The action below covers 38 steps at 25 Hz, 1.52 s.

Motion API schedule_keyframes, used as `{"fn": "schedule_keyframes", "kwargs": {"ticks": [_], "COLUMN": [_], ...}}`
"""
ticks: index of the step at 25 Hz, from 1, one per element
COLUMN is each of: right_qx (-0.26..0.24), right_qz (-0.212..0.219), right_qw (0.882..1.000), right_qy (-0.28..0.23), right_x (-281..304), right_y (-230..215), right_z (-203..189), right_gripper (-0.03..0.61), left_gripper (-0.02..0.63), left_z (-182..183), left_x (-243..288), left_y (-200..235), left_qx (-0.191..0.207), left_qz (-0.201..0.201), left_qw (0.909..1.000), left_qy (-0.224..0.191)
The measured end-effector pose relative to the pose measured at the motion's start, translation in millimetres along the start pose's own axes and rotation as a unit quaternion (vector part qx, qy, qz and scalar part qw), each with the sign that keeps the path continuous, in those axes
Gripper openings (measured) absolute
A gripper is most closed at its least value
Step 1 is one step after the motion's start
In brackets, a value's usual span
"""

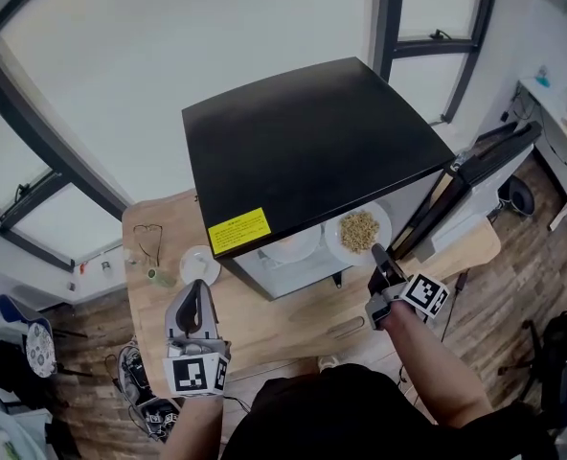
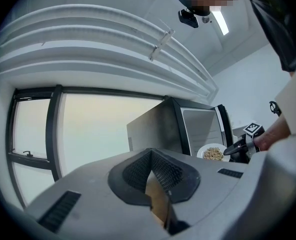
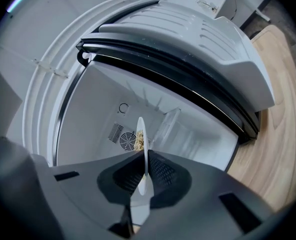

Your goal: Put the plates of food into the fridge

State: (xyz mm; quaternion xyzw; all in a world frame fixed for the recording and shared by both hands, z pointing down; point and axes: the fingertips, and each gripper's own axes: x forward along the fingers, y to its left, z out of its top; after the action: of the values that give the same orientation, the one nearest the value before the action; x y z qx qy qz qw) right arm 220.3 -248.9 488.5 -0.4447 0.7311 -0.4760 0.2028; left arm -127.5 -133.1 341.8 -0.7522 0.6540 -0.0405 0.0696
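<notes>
- Right gripper (image 1: 377, 255) pinches the rim of the plate of food (image 1: 358, 230), which lies straight ahead at the fridge (image 1: 303, 142) mouth.
- Left gripper (image 1: 195, 293) is pressed together and empty, farther from the fridge.

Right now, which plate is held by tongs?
The grain plate, rim pinched by the right tongs; another sits inside the fridge, a third on the table.

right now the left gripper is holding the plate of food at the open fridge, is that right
Not quite: it is the right gripper, not the left, that holds the plate of food at the open fridge. The right gripper view shows its jaws closed on the plate's rim. The head view shows the left gripper over the table, with no plate.
</notes>
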Motion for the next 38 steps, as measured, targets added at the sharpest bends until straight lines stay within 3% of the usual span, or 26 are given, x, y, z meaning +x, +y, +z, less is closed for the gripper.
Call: {"fn": "schedule_keyframes", "kwargs": {"ticks": [10,17,21,27,38], "right_qx": [-0.082,-0.142,-0.216,-0.329,-0.364], "right_qz": [-0.001,-0.041,-0.071,-0.119,-0.156], "right_qw": [0.997,0.989,0.973,0.936,0.917], "right_qy": [-0.002,0.020,0.040,0.038,0.051], "right_x": [39,60,67,75,79], "right_y": [13,7,1,-4,-22], "right_z": [27,37,36,44,46], "right_gripper": [0.032,0.057,0.077,0.112,0.129], "left_gripper": [0.005,0.005,0.005,0.005,0.005], "left_z": [-6,-16,-21,-24,-25], "left_x": [-4,-11,-17,-27,-37], "left_y": [7,2,4,12,10], "left_qx": [0.004,0.001,0.002,0.003,0.010], "left_qz": [0.043,0.062,0.073,0.089,0.093], "left_qw": [0.9990,0.9978,0.9969,0.9952,0.9945], "left_qy": [0.007,0.021,0.029,0.039,0.046]}}
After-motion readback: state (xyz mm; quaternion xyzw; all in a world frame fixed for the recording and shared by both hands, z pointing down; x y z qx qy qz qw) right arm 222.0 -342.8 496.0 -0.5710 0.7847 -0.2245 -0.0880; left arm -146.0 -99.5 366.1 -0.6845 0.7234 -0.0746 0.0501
